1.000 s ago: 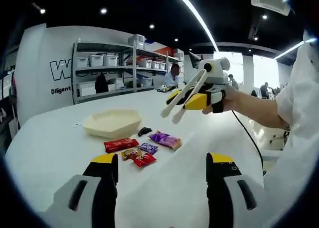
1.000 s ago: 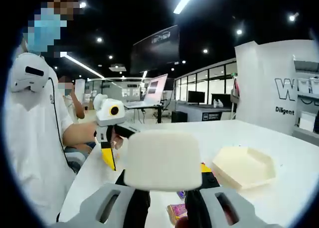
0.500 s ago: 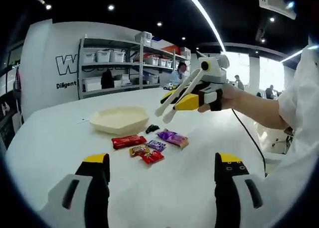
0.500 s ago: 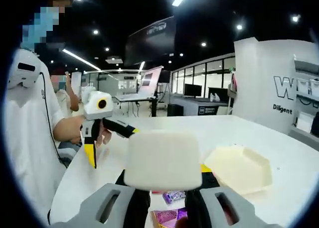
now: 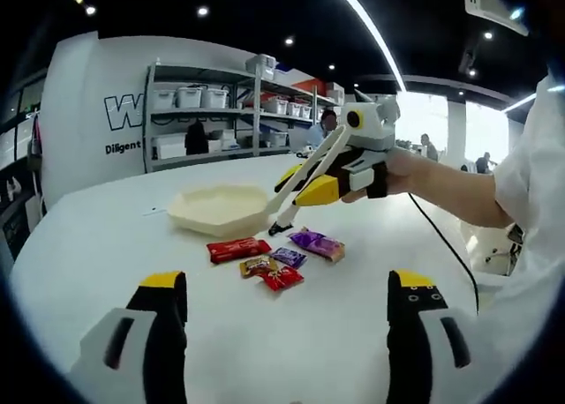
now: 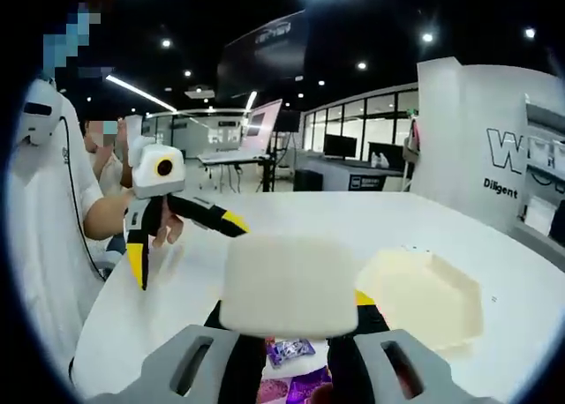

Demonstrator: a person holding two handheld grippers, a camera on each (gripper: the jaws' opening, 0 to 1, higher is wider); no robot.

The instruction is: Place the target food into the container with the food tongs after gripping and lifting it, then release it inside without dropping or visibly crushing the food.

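Down come the cream plastic food tongs point(image 5: 300, 182), clamped in the right gripper point(image 5: 340, 176) | tips nearing a small black wrapped sweet point(image 5: 280, 228) on the white surface point(image 5: 106, 245) beside the cream hexagonal container point(image 5: 218, 210) | left gripper point(image 5: 287, 333) wide open, idle | pickup looks imminent.

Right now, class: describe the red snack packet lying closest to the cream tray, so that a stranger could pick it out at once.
Start at the white table and find the cream hexagonal tray on it. Just in front of the tray lies a small cluster of wrapped snacks; the long red packet is the one nearest the tray. It is the longest of the cluster and plain red, unlike the purple packet and the smaller packets beside it.
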